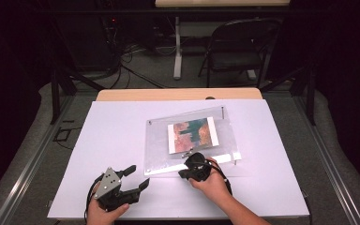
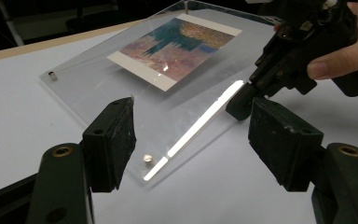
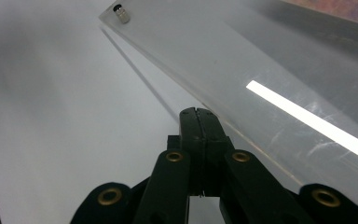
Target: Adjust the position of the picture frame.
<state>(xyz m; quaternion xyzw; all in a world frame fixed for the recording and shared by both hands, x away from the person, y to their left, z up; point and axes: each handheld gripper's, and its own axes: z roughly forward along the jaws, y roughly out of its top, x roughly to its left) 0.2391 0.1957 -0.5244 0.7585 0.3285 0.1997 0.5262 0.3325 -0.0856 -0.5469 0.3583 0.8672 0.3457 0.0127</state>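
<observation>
Clear frame (image 1: 190, 140) w/ picture (image 1: 191, 134) lies mid tabletop (image 1: 117, 136). Right claw (image 3: 199, 114) clenched, empty, tip at frame's near edge, maybe touching. Left claw (image 2: 191, 135) released, jaws wide apart, near frame's left corner, holding nothing.
</observation>
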